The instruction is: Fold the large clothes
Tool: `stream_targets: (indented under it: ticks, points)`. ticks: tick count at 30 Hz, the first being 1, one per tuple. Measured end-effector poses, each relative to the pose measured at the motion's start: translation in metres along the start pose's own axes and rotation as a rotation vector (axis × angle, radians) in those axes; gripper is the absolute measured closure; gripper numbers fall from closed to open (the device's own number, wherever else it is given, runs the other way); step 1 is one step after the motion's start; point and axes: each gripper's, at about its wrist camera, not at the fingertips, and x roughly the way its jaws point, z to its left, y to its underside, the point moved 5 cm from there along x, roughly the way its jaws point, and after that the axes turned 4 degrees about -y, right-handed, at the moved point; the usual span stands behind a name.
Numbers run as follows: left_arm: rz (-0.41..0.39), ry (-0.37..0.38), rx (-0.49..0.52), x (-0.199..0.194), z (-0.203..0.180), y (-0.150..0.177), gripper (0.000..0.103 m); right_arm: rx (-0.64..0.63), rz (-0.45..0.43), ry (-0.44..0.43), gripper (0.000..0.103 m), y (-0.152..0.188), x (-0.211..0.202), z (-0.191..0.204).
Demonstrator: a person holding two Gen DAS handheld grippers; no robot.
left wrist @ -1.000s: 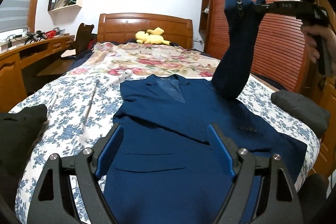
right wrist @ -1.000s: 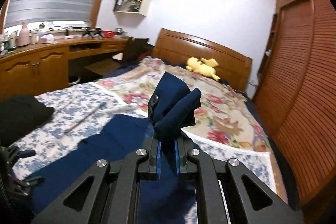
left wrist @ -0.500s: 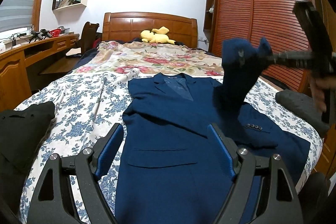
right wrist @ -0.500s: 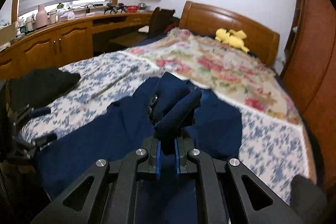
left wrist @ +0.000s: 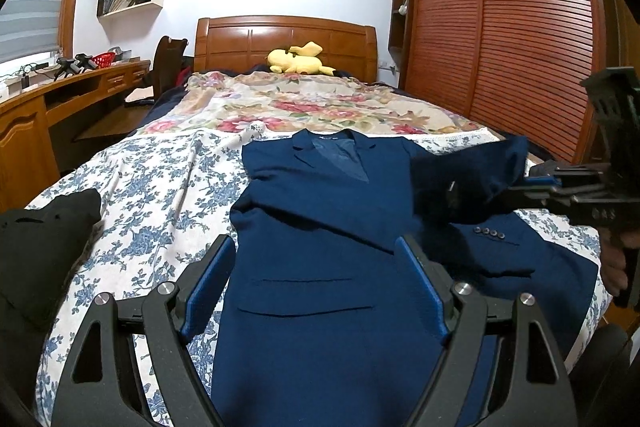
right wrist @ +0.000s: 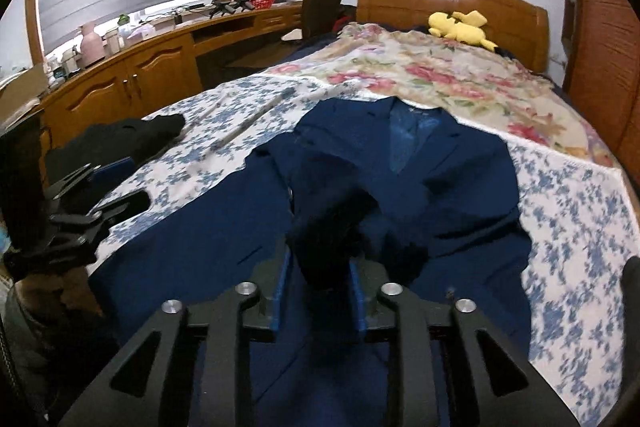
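Navy jacket (left wrist: pixel 320 227) step: right sleeve (right wrist: pixel 336 239) laid across the chest, centre frame.
Right gripper (right wrist: pixel 320 303): jaws just been opening, sleeve cuff loose between.
Left gripper (left wrist: pixel 316 291): jaws spread, empty.
Next: withdraw right gripper clear; fold the body.

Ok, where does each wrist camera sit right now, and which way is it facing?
Left wrist: at the bed's foot, facing the headboard over the navy jacket; left gripper open, empty.
Right wrist: beside it, facing the same way; right gripper jaws just opening, the sleeve between them.
Shared: jacket, yellow plush toy, black garment, each other's gripper.
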Motion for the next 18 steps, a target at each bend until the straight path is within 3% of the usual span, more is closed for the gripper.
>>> stream_targets:
  ticks: [2, 6, 18]
  points:
    - [0.001, -0.005, 0.006, 0.001, -0.001, 0.001, 0.020, 0.005, -0.012, 0.001, 0.060, -0.002, -0.004, -0.005]
    - [0.001, -0.006, 0.012, 0.001, -0.003, 0.001, 0.020, 0.003, -0.056, 0.007, 0.056, 0.000, -0.012, -0.012]
    - [0.065, 0.003, 0.057, 0.022, -0.025, 0.013, 0.020, 0.062, -0.024, 0.085, 0.056, 0.036, 0.009, -0.053]
